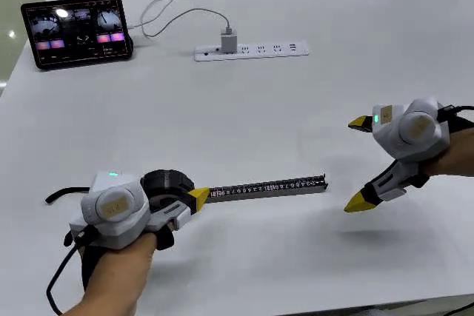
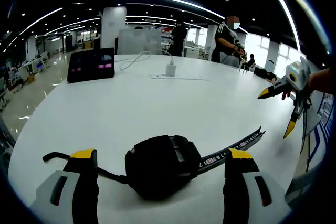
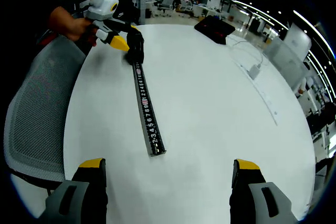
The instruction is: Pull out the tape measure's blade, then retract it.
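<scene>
A black tape measure case [image 1: 167, 185] lies on the white table [image 1: 244, 123] at the lower left. Its blade [image 1: 266, 186] is drawn out to the right and lies flat, numbers up. My left gripper [image 1: 181, 196] is open with the case [image 2: 163, 166] between its yellow-tipped jaws, and a gap shows on each side. The blade [image 2: 236, 148] runs off to the right past the right jaw. My right gripper [image 1: 358, 162] hovers open just right of the blade's end, holding nothing. In the right gripper view that gripper [image 3: 169, 163] faces the blade's end hook [image 3: 156, 151].
A tablet [image 1: 76, 31] with a lit screen stands at the back left. A white power strip [image 1: 252, 51] with a charger and a looped cable lies at the back centre. A grey mesh chair [image 3: 37, 119] stands at the table's near edge. People stand beyond the table [image 2: 228, 38].
</scene>
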`<state>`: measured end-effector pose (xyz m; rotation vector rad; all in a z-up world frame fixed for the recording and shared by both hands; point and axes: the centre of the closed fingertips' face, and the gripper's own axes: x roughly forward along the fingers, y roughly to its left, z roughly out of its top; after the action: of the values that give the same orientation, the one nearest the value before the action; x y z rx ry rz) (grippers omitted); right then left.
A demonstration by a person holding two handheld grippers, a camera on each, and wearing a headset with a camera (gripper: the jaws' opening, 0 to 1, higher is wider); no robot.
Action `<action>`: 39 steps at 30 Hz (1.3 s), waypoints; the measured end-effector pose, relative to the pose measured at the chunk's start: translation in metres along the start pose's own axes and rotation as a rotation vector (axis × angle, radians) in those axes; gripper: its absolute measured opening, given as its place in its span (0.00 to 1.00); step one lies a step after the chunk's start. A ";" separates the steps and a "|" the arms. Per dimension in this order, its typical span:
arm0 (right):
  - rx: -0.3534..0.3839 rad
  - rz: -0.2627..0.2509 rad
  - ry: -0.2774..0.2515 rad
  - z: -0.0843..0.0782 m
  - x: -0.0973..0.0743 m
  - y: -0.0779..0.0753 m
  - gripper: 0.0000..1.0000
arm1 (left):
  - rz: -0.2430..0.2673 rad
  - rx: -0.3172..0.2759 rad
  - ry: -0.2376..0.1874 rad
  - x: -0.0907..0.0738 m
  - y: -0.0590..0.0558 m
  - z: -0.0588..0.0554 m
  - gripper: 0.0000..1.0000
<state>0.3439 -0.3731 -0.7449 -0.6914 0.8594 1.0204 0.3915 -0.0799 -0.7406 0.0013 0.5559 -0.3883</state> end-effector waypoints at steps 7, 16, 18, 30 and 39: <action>-0.016 0.029 0.013 0.008 0.015 -0.001 0.99 | 0.020 -0.020 -0.015 0.004 -0.002 -0.003 0.99; -0.080 0.085 0.025 0.004 0.031 0.002 0.83 | 0.031 0.045 -0.067 0.007 0.000 -0.003 0.99; -0.073 0.099 0.032 0.003 0.032 0.004 0.76 | 0.032 0.054 -0.068 0.006 0.000 -0.003 0.99; -0.154 0.132 0.054 -0.002 0.038 0.010 0.46 | 0.023 0.032 -0.041 0.008 -0.003 -0.011 0.99; -0.145 0.137 0.055 0.001 0.042 0.013 0.32 | 0.023 0.014 -0.042 0.007 -0.002 -0.012 0.99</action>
<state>0.3436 -0.3497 -0.7819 -0.7948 0.8961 1.1998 0.3901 -0.0831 -0.7546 0.0131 0.5110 -0.3693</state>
